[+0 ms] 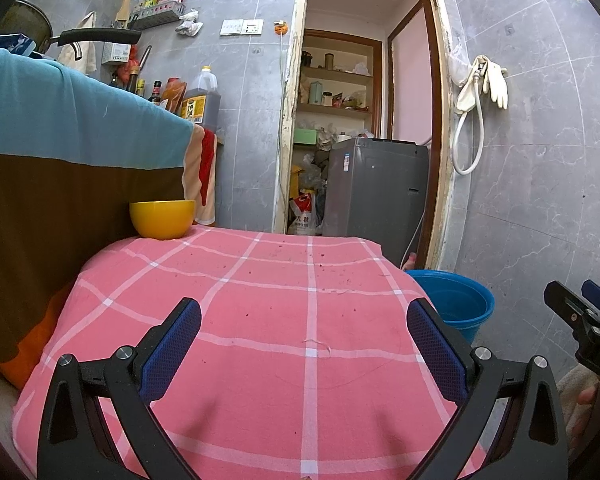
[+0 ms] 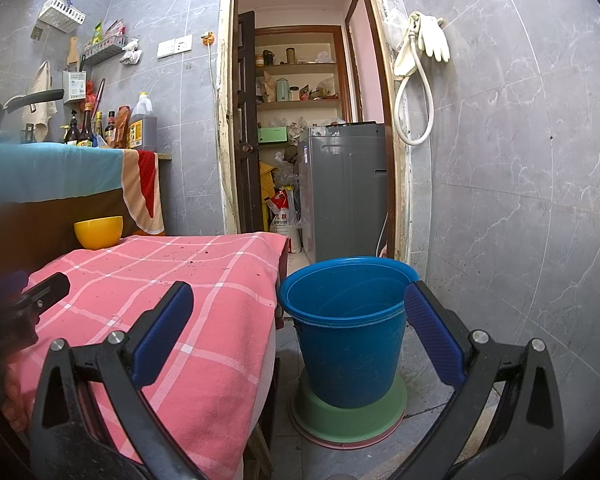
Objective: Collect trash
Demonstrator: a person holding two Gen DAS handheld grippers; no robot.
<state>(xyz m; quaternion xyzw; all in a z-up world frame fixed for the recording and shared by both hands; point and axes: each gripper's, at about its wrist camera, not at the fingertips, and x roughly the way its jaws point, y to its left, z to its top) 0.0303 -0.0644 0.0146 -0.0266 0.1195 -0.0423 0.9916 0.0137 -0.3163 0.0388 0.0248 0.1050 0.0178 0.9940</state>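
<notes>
A pink checked cloth [image 1: 260, 320] covers a small table; small dark crumbs [image 1: 300, 254] are scattered over its far half. My left gripper [image 1: 304, 322] hovers open above the near half of the cloth, nothing between its blue pads. To the table's right on the floor stands a blue bucket [image 2: 346, 320]; its inside looks empty from here. My right gripper [image 2: 300, 312] is open, one finger over the cloth's [image 2: 180, 280] right edge, the other at the bucket's rim. The bucket [image 1: 456, 300] also shows past the table corner in the left wrist view.
A yellow bowl [image 1: 163, 218] sits at the table's far left corner, against a cloth-draped counter [image 1: 80, 128] with bottles on it. The bucket rests on stacked green and pink basins [image 2: 348, 412]. Behind, a doorway shows a grey washing machine [image 1: 376, 188]. A tiled wall [image 2: 520, 200] runs along the right.
</notes>
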